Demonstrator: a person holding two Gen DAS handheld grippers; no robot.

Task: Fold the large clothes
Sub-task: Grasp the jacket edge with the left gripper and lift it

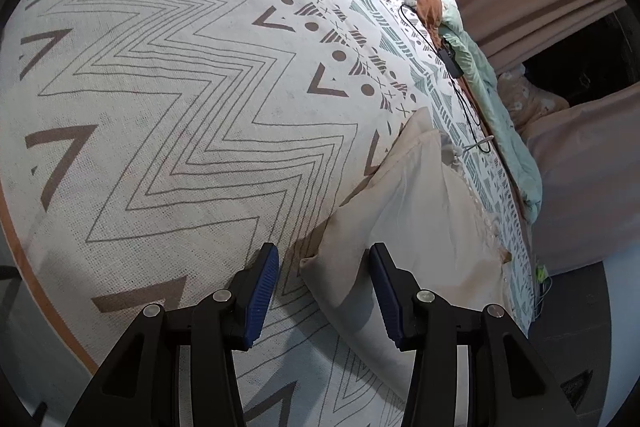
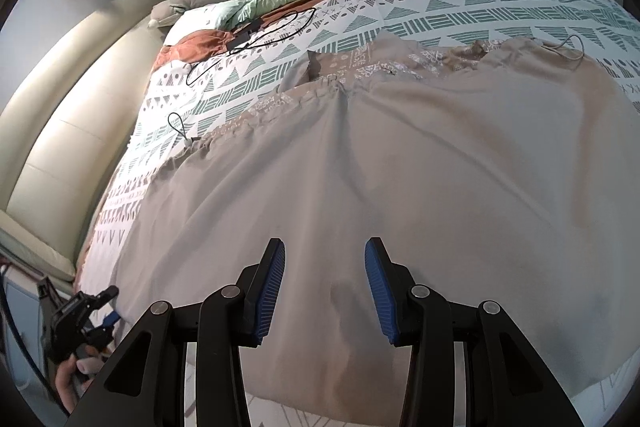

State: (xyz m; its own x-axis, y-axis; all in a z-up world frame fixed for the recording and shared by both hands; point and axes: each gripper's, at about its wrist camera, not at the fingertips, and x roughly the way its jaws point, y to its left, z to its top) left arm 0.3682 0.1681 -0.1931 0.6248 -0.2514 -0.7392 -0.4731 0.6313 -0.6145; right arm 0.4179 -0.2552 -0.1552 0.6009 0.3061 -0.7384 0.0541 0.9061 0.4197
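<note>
While both claws, left claw (image 1: 324,291) and right claw (image 2: 325,287), hover released, the beige garment (image 2: 400,187) lies spread on the bed (image 2: 440,11); next, gripping its near-edge corners.

Each gripper, the left gripper (image 1: 324,289) and the right gripper (image 2: 325,285), had black plastic arms with round silver screws (two on each side) and ribbed blue pads (image 2: 270,293) on the inner faces of the fingers.
</note>
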